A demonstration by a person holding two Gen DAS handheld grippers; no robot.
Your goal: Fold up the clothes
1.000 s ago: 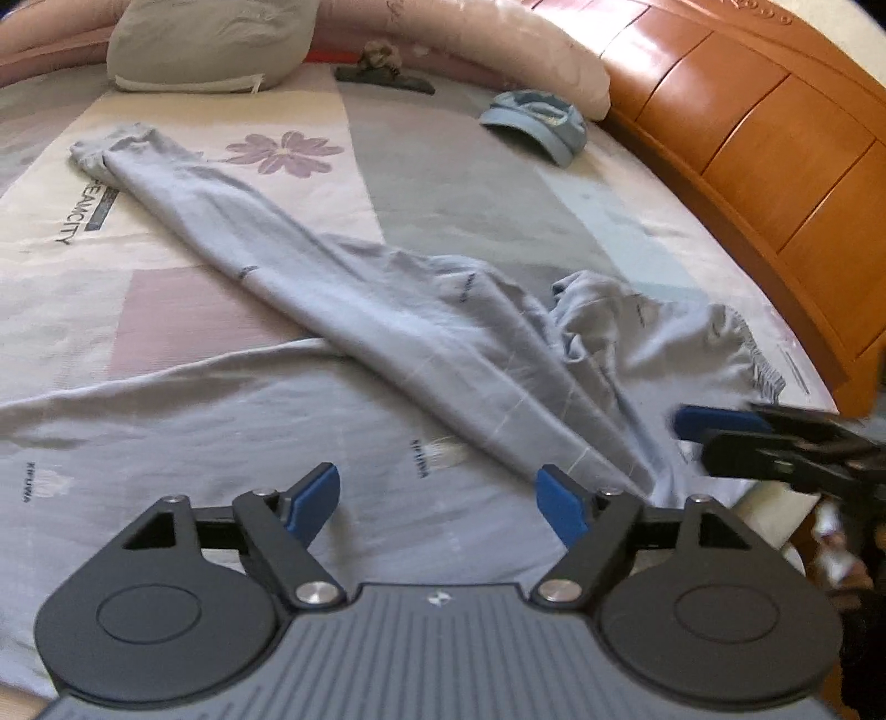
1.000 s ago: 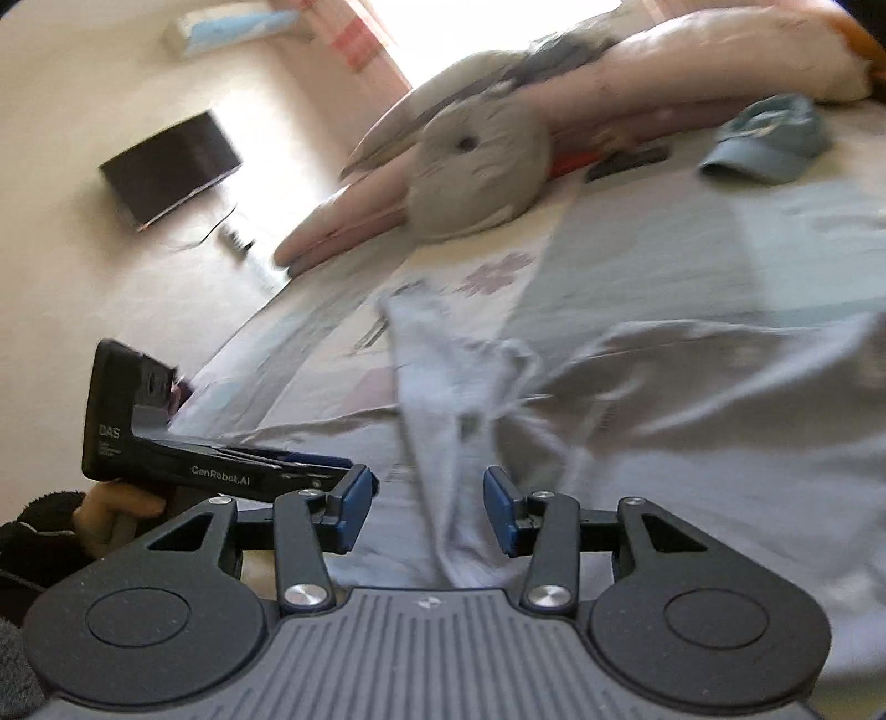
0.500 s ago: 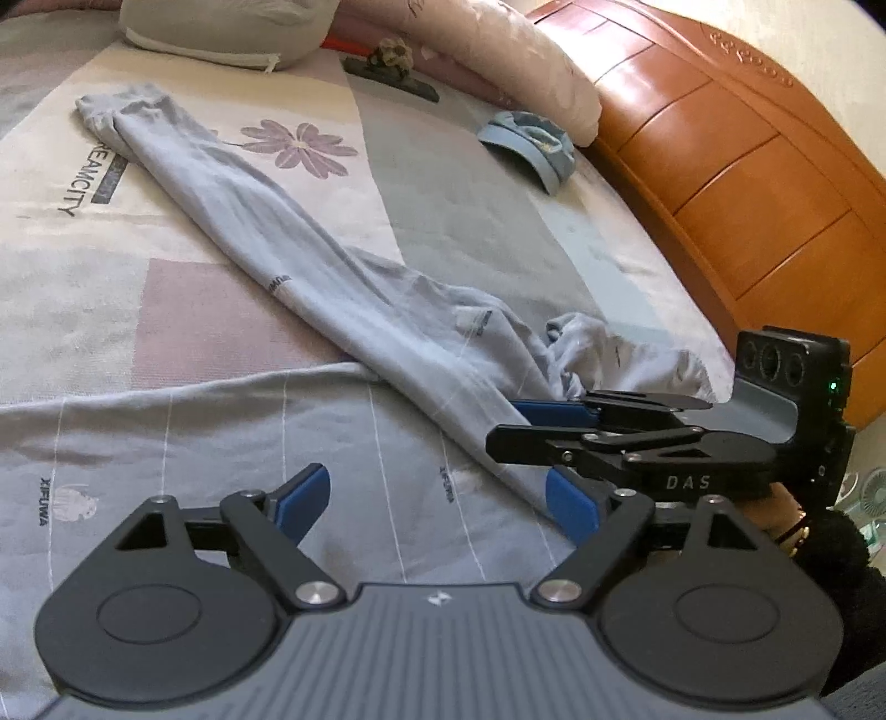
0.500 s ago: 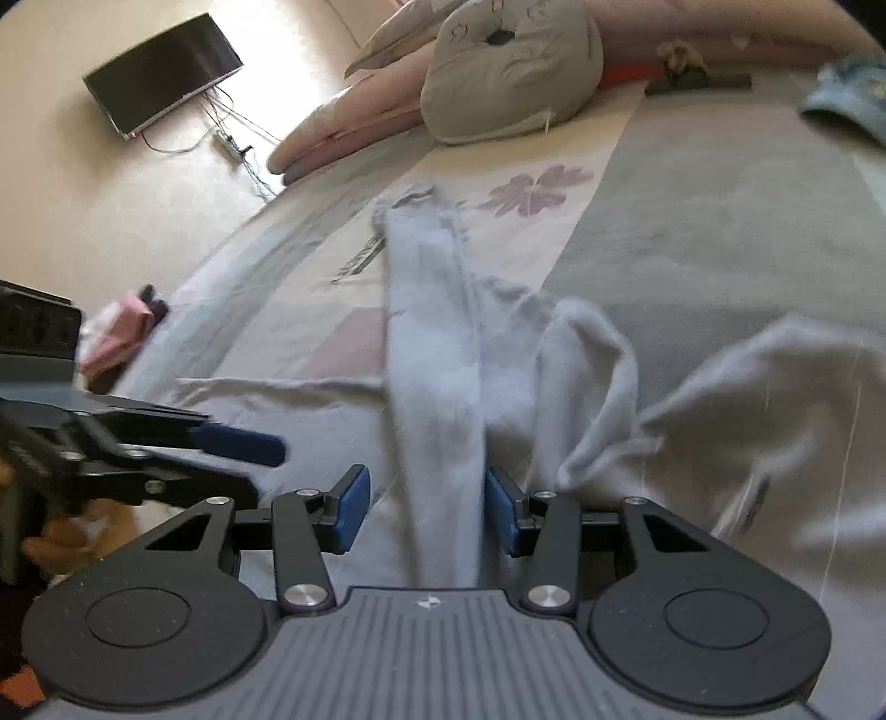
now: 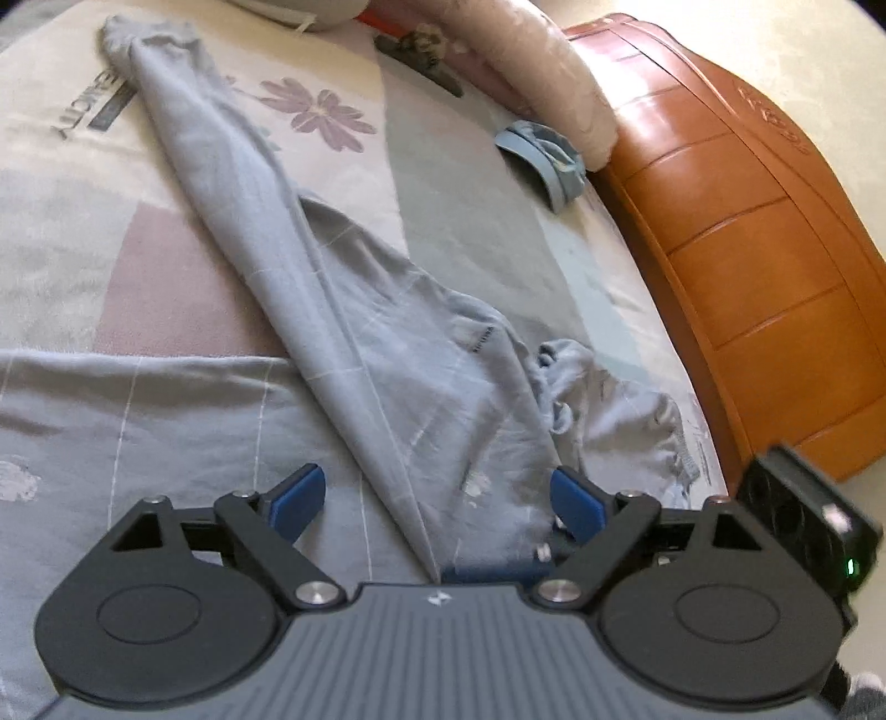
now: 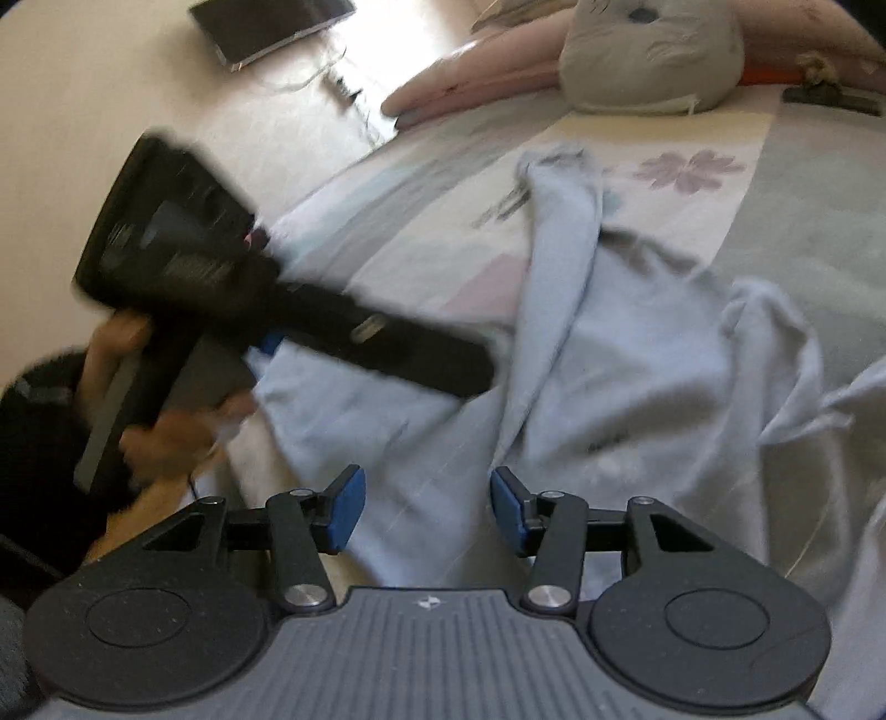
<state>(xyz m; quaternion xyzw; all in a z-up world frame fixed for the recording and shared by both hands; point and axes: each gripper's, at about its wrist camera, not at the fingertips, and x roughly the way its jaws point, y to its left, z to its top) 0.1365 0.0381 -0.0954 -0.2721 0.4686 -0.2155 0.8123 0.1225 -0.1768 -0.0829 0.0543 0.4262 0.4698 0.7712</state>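
A pair of pale grey trousers [image 5: 354, 310] lies stretched across a bed [image 5: 459, 183], one leg running from the cuff near 11 o'clock in the left wrist view down to the bunched waistband near 4 o'clock, just beside the bed's edge. The left tongs [image 5: 437, 498] stand wide, their blue pads [image 5: 296, 495] clear of the cloth on either side, with the fold of the trouser leg passing between them untouched; their jaws have just been opening. The right tongs [image 6: 423, 507] stand about half open above the rumpled seat of the trousers, nothing pinched between their pads [image 6: 346, 509], and their jaws too have just been opening. In the right wrist view the left tongs reach in from 9 o'clock as a blurred black bar over the fabric, gripped by a person's hand [image 6: 160, 432] in a dark sleeve. The bed's patterned sheet [image 5: 66, 232] shows a purple flower print [image 5: 324, 111] near 12 o'clock. A blue cap [image 5: 540, 158] rests near 2 o'clock beside a long pink bolster [image 5: 531, 66], which lies against the curved orange wooden headboard [image 5: 747, 266]. A grey cushion [image 6: 653, 50] sits at the top of the right wrist view, and a dark flat screen [image 6: 266, 25] hangs on the cream wall [image 6: 111, 111] at 11 o'clock.
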